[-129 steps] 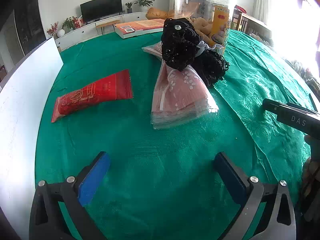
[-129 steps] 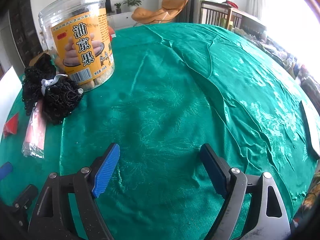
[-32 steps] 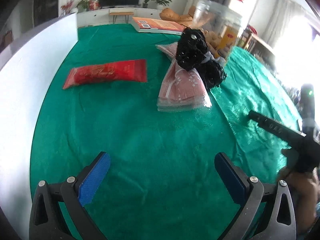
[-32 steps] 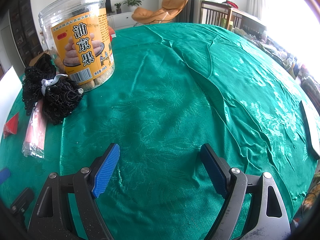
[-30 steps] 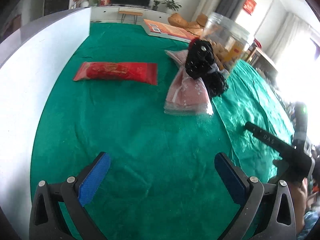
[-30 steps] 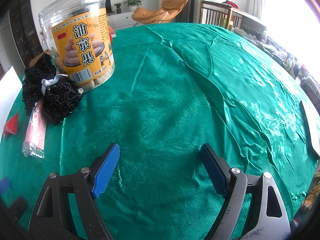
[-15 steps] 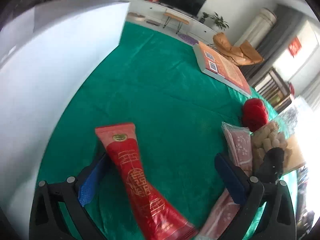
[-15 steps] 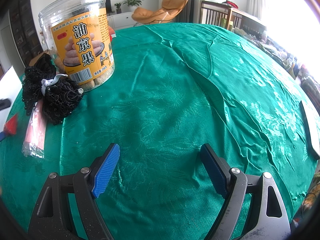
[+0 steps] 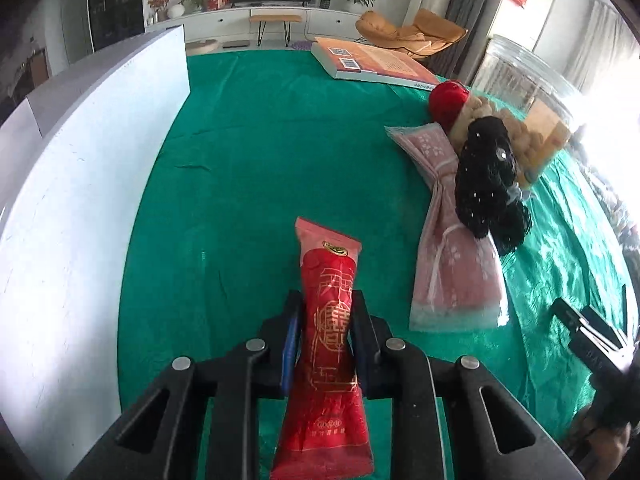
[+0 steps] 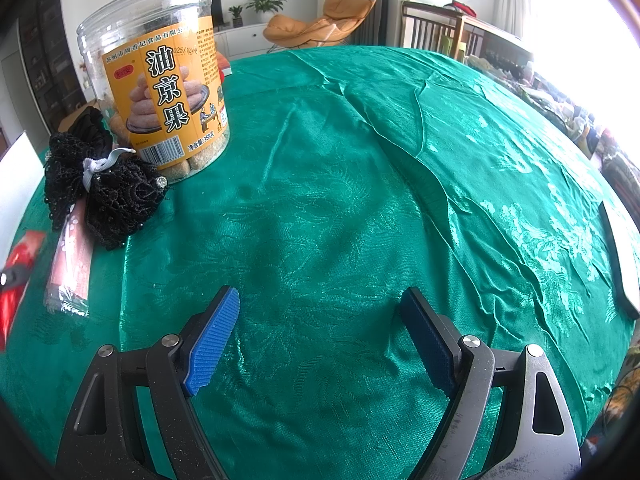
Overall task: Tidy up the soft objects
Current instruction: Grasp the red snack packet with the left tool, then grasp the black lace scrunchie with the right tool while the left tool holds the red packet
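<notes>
We see the left gripper, jaws just closed, pinching the red packet midway along, left of the pink packet; the right gripper gapes empty.

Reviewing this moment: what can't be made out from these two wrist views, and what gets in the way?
- Red packet: its lower end runs off the left wrist view's bottom edge; the left gripper, shut on it, covers its sides.
- Pink towel pack: partly hidden by the black lace bundle lying on it.
- Right gripper: open, over bare green cloth.
- Snack jar: small label print unreadable.
</notes>
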Available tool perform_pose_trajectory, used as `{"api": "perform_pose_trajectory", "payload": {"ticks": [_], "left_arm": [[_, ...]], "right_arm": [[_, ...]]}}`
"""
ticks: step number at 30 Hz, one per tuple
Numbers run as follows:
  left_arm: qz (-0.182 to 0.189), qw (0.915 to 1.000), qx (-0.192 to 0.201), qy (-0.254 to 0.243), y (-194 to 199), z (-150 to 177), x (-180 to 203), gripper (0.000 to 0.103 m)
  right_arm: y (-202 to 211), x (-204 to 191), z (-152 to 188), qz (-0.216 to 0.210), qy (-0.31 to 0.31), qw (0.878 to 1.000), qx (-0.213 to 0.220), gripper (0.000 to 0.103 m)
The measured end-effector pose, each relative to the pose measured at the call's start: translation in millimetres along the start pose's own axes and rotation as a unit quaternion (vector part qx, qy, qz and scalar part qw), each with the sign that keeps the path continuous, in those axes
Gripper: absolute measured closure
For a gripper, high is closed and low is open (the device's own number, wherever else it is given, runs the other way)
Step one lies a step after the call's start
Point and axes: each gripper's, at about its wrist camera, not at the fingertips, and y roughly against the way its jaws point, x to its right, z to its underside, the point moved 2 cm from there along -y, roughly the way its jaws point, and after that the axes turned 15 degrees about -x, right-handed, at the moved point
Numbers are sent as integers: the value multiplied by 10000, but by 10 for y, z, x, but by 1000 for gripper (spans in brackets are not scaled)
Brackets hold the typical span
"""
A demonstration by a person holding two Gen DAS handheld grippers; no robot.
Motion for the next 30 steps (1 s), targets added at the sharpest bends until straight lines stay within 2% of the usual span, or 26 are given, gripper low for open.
{"api": "perform_pose_trajectory", "payload": {"ticks": [2,5,6,7,8,9,10,12,14,16,27,28,30], "left_arm": [[-129,9998,-41,-118,-48,75,34,79],[-382,9983,222,-386,-57,121,120,75],[-470,9971,279,-529,-64,148,162,68],[-546,9957,366,-651,-68,173,187,55],[-683,9940,486,-709,-67,210,208,46],[-881,9926,534,-643,-72,230,193,24],[-987,9926,504,-491,-79,216,147,7],[-609,9975,322,-131,-114,189,5,3],[-469,9983,332,-44,-106,176,-41,0],[-708,9969,293,-150,-115,183,32,0],[-644,9975,286,-107,-123,154,-33,0],[-643,9975,286,-108,-123,154,-34,0],[-643,9975,286,-107,-117,155,-41,0]], "right_arm": [[-1,0,-2,-1,0,10000,0,18],[0,1,-2,-4,-1,10000,1,18],[0,1,-1,-3,0,10000,0,18],[-1,1,-2,-2,0,10000,0,18],[-1,1,-2,-1,0,10000,-1,18],[-1,1,-2,-1,1,10000,0,18],[0,1,-2,-1,1,10000,0,18],[-2,0,-5,0,2,10000,-1,18],[-5,-1,-8,-2,0,10000,0,18],[-1,0,-4,-3,1,10000,0,18],[2,-4,-7,-53,31,10000,-6,18],[14,-32,-21,-204,135,9997,-47,18],[96,-144,-116,-1073,406,9934,-27,21]]}}
